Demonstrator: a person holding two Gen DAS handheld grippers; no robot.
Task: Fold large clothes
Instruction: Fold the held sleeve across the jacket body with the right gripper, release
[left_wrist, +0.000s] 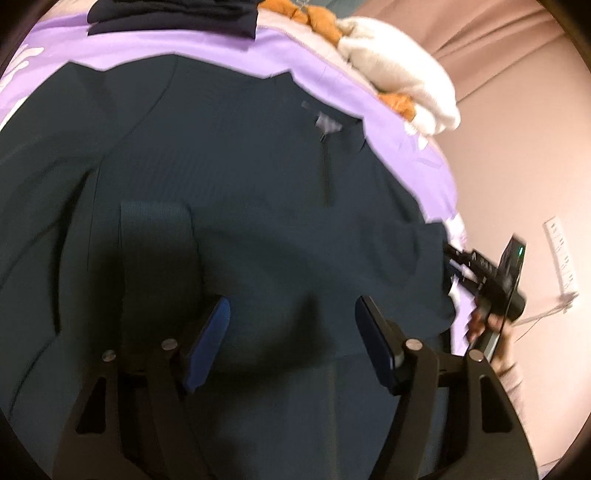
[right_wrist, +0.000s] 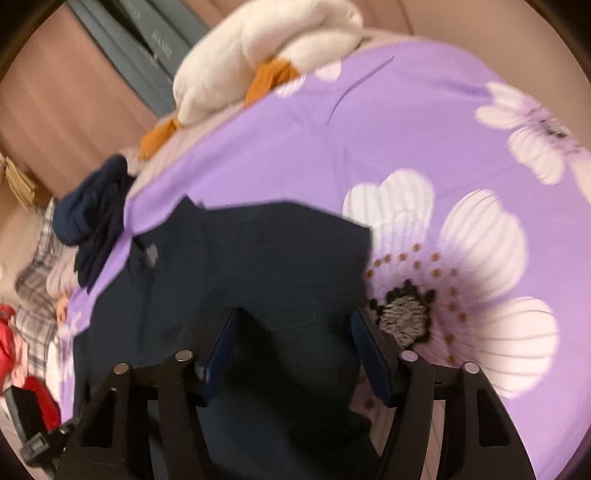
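Observation:
A large dark green garment (left_wrist: 258, 166) with a short zip near its collar lies spread flat on a purple flowered bed sheet (left_wrist: 184, 55). My left gripper (left_wrist: 293, 332) hovers over the garment's middle, open, its blue pads wide apart and nothing pinched. In the right wrist view the same garment (right_wrist: 258, 251) runs under my right gripper (right_wrist: 291, 343). Its jaws stand apart with a stitched edge of the cloth between the fingers. The right gripper (left_wrist: 454, 258) also shows at the garment's right edge, held by a hand (left_wrist: 487, 325).
A white and orange plush toy (right_wrist: 266, 44) lies at the far edge of the sheet (right_wrist: 369, 129). A navy bundle of clothes (right_wrist: 92, 214) sits beyond the garment's collar. Plaid cloth (right_wrist: 40, 266) and a red item (right_wrist: 11, 339) lie to the left. A power strip (left_wrist: 561, 254) is on the floor.

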